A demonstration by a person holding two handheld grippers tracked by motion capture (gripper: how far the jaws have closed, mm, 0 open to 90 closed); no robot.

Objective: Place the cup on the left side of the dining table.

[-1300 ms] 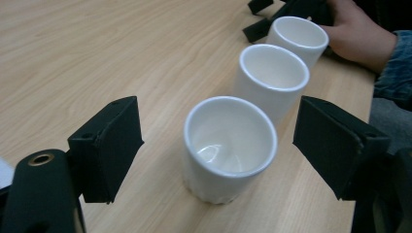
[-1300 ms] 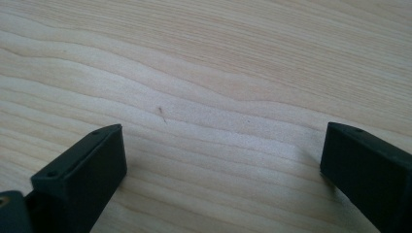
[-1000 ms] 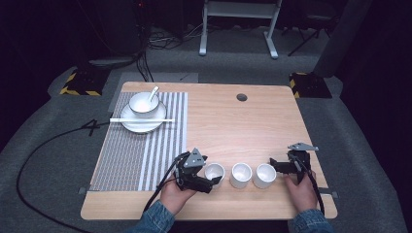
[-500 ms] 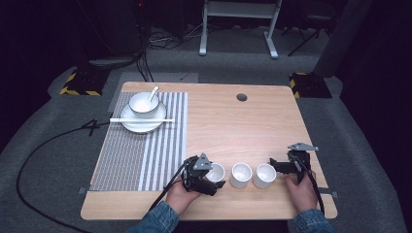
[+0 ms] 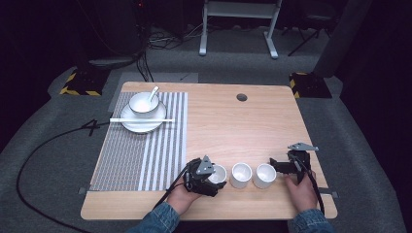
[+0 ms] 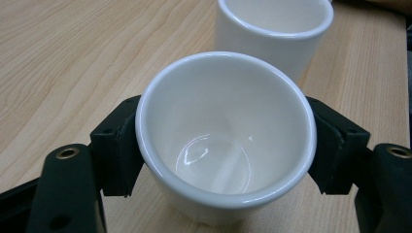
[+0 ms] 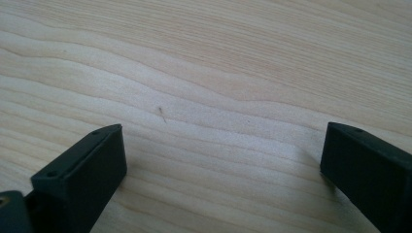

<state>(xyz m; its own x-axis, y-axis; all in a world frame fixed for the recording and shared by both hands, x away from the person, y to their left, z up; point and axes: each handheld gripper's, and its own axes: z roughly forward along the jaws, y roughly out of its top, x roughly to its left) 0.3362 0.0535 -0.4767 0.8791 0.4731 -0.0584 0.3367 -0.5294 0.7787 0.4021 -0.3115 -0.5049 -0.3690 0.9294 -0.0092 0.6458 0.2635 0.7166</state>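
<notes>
Left gripper (image 5: 210, 175) low near the table's (image 5: 233, 126) front edge, jaws just closed onto the leftmost white cup (image 6: 226, 133). Right gripper (image 5: 279, 165) level beside the rightmost cup (image 5: 265, 175), jaws spread wide over bare wood.

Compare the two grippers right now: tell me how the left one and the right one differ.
The left gripper is shut on the leftmost cup, its jaws having just closed on the wall; the right gripper stands open with nothing but bare table between its jaws. Both are hand-held near the table's front edge, flanking the cup row.
</notes>
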